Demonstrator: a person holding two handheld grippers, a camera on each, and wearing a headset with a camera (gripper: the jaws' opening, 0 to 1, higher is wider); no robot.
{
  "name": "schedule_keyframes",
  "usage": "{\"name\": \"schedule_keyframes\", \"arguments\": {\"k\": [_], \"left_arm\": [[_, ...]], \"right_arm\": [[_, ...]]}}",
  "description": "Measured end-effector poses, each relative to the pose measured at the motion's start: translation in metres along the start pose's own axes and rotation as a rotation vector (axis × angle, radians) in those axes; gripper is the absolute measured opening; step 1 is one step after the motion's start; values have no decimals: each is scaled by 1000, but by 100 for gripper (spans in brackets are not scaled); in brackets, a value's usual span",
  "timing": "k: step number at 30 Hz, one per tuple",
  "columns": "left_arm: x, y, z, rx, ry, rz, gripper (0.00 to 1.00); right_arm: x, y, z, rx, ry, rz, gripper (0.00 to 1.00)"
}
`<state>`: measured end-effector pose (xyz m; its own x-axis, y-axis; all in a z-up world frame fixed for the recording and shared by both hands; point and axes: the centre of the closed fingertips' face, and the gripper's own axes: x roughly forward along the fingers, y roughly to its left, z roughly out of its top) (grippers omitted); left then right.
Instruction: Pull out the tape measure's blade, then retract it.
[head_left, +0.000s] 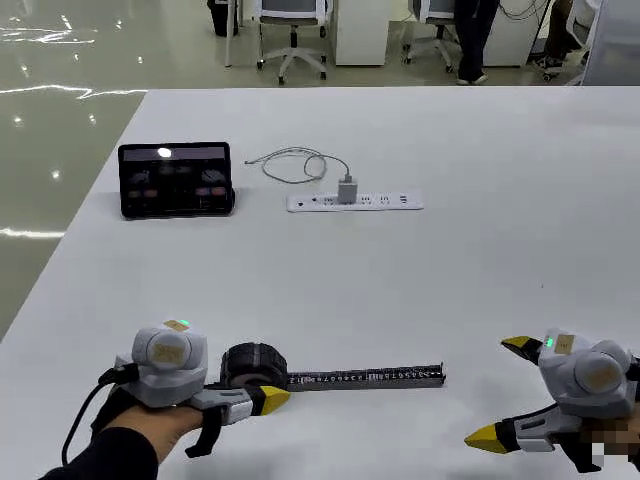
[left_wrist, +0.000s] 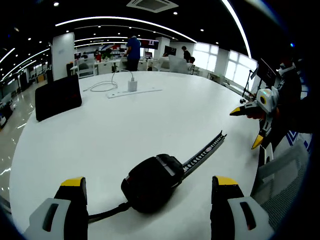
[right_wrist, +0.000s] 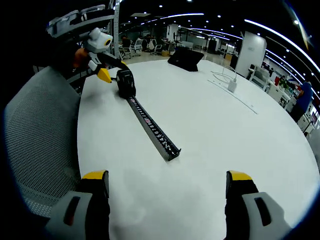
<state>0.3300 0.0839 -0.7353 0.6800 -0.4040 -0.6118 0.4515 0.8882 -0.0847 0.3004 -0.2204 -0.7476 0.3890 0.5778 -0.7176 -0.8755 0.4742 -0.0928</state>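
Observation:
A black tape measure (head_left: 252, 364) lies on the white table (head_left: 460, 270) near its front edge. Its blade (head_left: 365, 378) is out and lies flat, running right to a hooked end (head_left: 440, 377). My left gripper (head_left: 262, 384) is open around the case (left_wrist: 152, 181), one yellow-tipped jaw on each side with a gap to both. In the head view its far jaw is hidden behind the case. My right gripper (head_left: 505, 391) is open with nothing between its jaws, a short way right of the blade's end (right_wrist: 172, 151). Each gripper shows in the other's view: right gripper (left_wrist: 246, 126), left gripper (right_wrist: 102, 70).
A dark tablet (head_left: 176, 179) stands at the back left. A white power strip (head_left: 355, 202) with a charger and coiled cable (head_left: 295, 165) lies mid-table. Office chairs (head_left: 292, 30) stand beyond the far edge, and a grey mesh chair (right_wrist: 35, 130) is beside the near edge.

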Motion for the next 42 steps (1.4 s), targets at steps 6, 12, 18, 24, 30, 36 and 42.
{"name": "schedule_keyframes", "arguments": {"k": [6, 12, 18, 24, 30, 36, 42], "left_arm": [[5, 10, 7, -59, -21, 119, 100], [11, 10, 4, -85, -43, 194, 100], [9, 9, 12, -67, -154, 261, 100], [14, 7, -3, -133, -145, 274, 100], [14, 6, 8, -146, -234, 278, 100], [24, -4, 1, -130, -204, 261, 100], [28, -5, 2, -129, -210, 263, 100]], "right_arm": [[15, -8, 4, -46, 56, 33, 84], [29, -14, 11, -107, 79, 82, 81], [44, -15, 18, -193, 118, 162, 72], [54, -14, 21, -254, 152, 228, 61], [59, -10, 17, -305, 195, 280, 51], [61, -7, 9, -315, 232, 317, 35], [62, -6, 5, -312, 246, 334, 24]]}}
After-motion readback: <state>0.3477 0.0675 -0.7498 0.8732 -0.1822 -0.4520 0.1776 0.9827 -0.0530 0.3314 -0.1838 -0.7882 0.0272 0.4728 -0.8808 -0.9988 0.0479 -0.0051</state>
